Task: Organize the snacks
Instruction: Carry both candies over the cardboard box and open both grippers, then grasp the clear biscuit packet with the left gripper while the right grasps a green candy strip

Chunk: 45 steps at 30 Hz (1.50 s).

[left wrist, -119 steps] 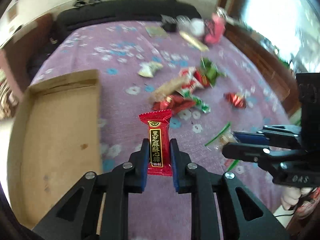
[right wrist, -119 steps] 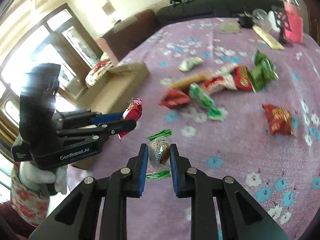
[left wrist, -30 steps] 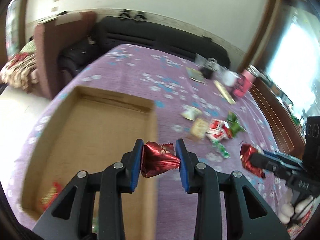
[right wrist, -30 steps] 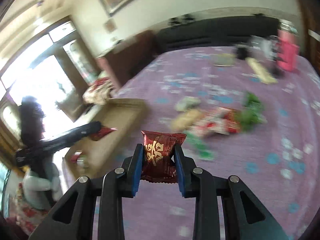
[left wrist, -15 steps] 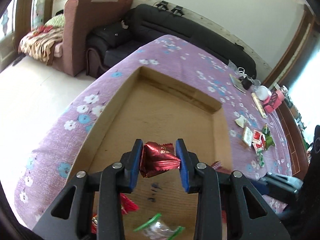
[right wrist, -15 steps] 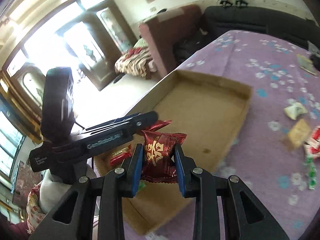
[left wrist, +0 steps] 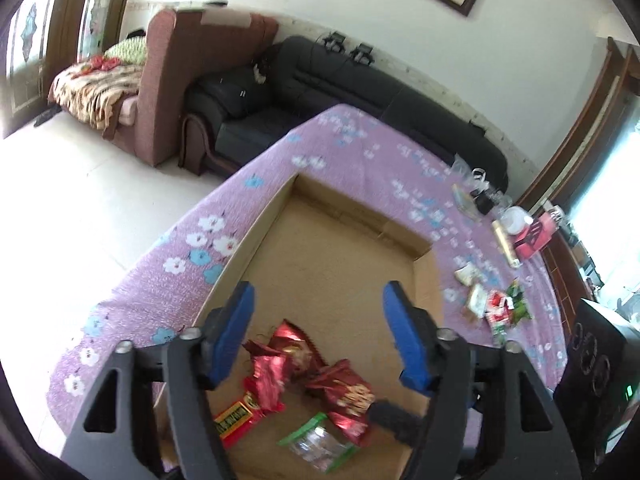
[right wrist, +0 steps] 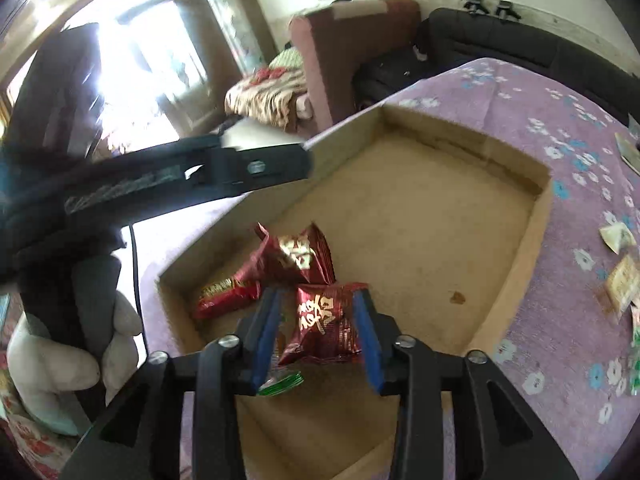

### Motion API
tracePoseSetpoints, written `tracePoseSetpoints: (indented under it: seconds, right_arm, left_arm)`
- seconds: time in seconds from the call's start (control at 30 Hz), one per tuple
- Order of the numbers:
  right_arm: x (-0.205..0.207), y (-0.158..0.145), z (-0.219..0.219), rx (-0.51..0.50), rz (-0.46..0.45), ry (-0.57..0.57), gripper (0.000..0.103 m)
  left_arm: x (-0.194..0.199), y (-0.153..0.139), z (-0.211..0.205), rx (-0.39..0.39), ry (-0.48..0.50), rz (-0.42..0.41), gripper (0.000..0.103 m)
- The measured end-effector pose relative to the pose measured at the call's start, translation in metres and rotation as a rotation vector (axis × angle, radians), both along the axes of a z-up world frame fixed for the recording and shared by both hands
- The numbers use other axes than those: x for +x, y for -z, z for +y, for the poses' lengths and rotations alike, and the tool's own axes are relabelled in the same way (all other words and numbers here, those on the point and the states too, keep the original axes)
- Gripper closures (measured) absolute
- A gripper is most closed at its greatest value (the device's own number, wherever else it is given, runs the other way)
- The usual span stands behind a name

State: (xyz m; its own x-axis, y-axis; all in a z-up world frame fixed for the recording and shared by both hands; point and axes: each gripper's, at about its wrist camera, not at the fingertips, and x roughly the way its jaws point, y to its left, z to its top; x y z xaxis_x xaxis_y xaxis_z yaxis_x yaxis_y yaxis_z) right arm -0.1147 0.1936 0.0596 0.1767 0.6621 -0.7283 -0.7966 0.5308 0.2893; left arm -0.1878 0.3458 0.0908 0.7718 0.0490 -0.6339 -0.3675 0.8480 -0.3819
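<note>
The left gripper (left wrist: 318, 334) is seen at the lower centre of the left wrist view with its jaws spread wide and nothing between them. Below it, the cardboard box (left wrist: 264, 228) is shown on the bench (left wrist: 360, 136) (covered by a purple floral cloth). At the lower centre of that frame, inside the near end of the box, a crumpled red packet (left wrist: 280, 354), a second red packet (left wrist: 346, 394), a red bar with a yellow label (left wrist: 234, 420) and a clear candy with green ends (left wrist: 318, 446) are grouped together.

In the right wrist view the right gripper (right wrist: 316, 332) is placed at the lower centre with its jaws narrowly parted; the second red packet (right wrist: 324, 328) is framed between the blue pads, and whether it is still touched by them cannot be told. The loose snacks (left wrist: 498, 308) are left on the cloth at the right of the left wrist frame, well apart from the box.
</note>
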Motion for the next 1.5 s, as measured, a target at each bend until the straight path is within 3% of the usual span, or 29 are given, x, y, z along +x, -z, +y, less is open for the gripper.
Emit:
tracePoseSetpoints:
  seconds: [0.1, 0.33, 0.53, 0.63, 0.83, 0.93, 1.1, 1.17, 1.2, 1.23, 1.33, 1.47, 1.5]
  right_arm:
    - [0.002, -0.014, -0.03, 0.056, -0.003, 0.065, 0.063]
    - [0.018, -0.039, -0.124, 0.116, 0.003, 0.222, 0.063]
    - [0.058, -0.048, -0.231, 0.152, 0.003, 0.445, 0.063]
    - [0.083, -0.037, -0.269, 0.185, 0.075, 0.535, 0.061]
    - [0.116, -0.009, -0.266, 0.185, 0.171, 0.546, 0.059]
    - [0.112, 0.004, -0.232, 0.029, 0.035, 0.451, 0.058]
    - [0.122, 0.034, -0.196, -0.099, -0.064, 0.388, 0.058]
    - [0.126, 0.043, -0.197, -0.082, -0.03, 0.384, 0.062]
    - [0.128, 0.046, -0.198, -0.073, -0.018, 0.388, 0.08]
    - [0.129, 0.047, -0.202, -0.062, -0.025, 0.399, 0.086]
    - [0.132, 0.048, -0.215, -0.009, 0.029, 0.404, 0.085]
    - [0.133, 0.039, -0.227, 0.028, 0.038, 0.418, 0.085]
    - [0.134, 0.036, -0.231, 0.044, 0.038, 0.425, 0.085]
  left_arm:
    - [-0.012, -0.02, -0.018, 0.016, 0.021, -0.051, 0.019]
    - [-0.024, -0.041, -0.063, -0.041, 0.095, -0.132, 0.019]
    - [-0.004, -0.04, -0.096, -0.034, 0.159, -0.118, 0.018]
    - [0.018, -0.03, -0.111, -0.05, 0.213, -0.074, 0.018]
    - [0.068, -0.01, -0.139, -0.063, 0.303, 0.004, 0.018]
    - [0.1, -0.002, -0.15, -0.057, 0.342, 0.057, 0.018]
    - [0.159, 0.013, -0.174, -0.013, 0.424, 0.151, 0.018]
    - [0.178, 0.02, -0.183, 0.015, 0.455, 0.175, 0.018]
    - [0.189, 0.026, -0.188, 0.029, 0.467, 0.196, 0.019]
    - [0.198, 0.031, -0.193, 0.045, 0.481, 0.215, 0.019]
    - [0.217, 0.041, -0.206, 0.099, 0.514, 0.247, 0.019]
    - [0.233, 0.056, -0.226, 0.178, 0.567, 0.283, 0.02]
    - [0.236, 0.06, -0.23, 0.199, 0.58, 0.295, 0.024]
